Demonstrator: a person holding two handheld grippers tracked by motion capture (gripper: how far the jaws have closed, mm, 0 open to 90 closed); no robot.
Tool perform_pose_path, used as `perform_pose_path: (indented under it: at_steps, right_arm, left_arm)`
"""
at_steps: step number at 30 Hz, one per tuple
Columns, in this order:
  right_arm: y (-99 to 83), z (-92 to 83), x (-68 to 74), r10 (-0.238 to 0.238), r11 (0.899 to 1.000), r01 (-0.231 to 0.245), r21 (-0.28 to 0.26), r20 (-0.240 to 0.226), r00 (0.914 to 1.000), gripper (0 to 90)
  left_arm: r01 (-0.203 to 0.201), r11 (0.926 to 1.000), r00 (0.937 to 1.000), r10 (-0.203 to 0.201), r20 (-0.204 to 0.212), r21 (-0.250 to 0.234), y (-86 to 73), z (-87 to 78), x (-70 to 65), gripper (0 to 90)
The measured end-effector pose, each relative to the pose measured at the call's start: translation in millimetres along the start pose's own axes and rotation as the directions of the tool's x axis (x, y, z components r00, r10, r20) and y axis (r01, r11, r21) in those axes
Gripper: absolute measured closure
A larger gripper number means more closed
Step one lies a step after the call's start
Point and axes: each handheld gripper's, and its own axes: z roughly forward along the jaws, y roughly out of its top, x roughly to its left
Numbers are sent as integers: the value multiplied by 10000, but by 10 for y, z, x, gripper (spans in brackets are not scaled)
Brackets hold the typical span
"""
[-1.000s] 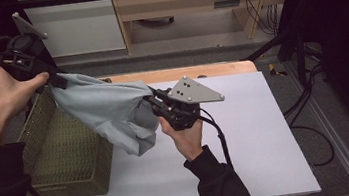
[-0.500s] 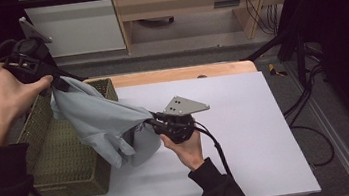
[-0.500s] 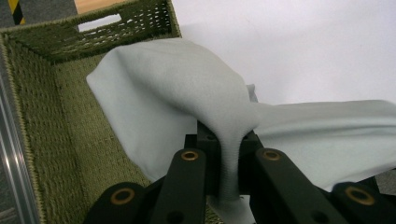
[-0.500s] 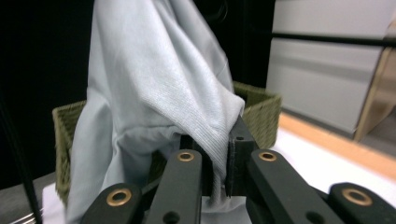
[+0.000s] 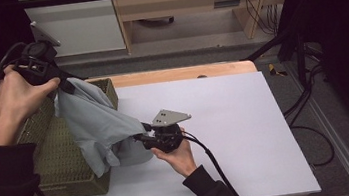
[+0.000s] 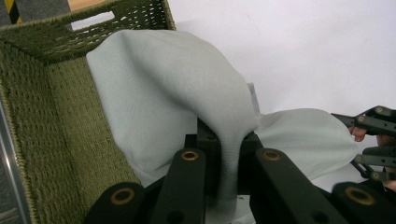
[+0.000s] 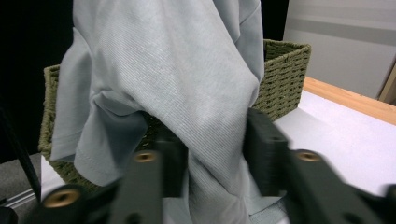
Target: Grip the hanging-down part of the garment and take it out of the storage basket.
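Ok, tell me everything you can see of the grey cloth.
The grey cloth is a pale, finely ribbed knit garment with hemmed edges. It hangs stretched from the raised left gripper, whose jaws pinch a bunched fold, down to the right gripper, whose jaws have just been opening around it. It drapes over the green woven basket, its lower end reaching the white tabletop.

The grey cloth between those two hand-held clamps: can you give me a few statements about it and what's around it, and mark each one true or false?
1. The left gripper pinches the grey cloth above the basket. True.
2. The basket is bright red plastic. False: it is woven and olive green.
3. The right gripper is low over the white table top, its jaws having just been opening with cloth between them. True.
4. The cloth lies folded flat on the table. False: it hangs from the left gripper, draped toward the right one.
5. The basket stands at the table's right edge. False: it stands at the left.
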Motion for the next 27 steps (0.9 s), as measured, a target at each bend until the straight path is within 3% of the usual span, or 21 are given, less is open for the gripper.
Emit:
perform_pose_path:
  at_steps: [4, 8, 11, 16, 18, 27]
  right_arm:
    - [-11, -135, -17, 260, 9991, -264, -343, -121, 9996, 332]
    - [-61, -377, -66, 338, 9973, -339, -658, -22, 9994, 218]
    - [-106, -543, -117, 433, 9966, -435, -700, -42, 9991, 183]
    - [-206, -813, -240, 602, 9952, -539, -817, 773, 9952, 147]
    - [-246, -915, -284, 634, 9944, -522, -915, 1246, 9902, 134]
    - [-388, -1206, -358, 722, 9911, -445, -1255, 2255, 9716, 93]
  left_arm:
    - [31, 10000, 10000, -31, 27, -27, -10, -4, 20, 849]
    - [65, 10000, 9999, -65, 97, -53, -20, 1, 33, 849]
    - [67, 9999, 9999, -65, 143, -94, -26, -2, 35, 849]
    - [22, 10000, 9999, -21, 124, -87, -35, -7, 26, 849]
    - [15, 9999, 9999, -13, 124, -134, -44, -6, 24, 849]
    - [112, 9999, 9998, -109, 162, -127, -77, -2, 66, 849]
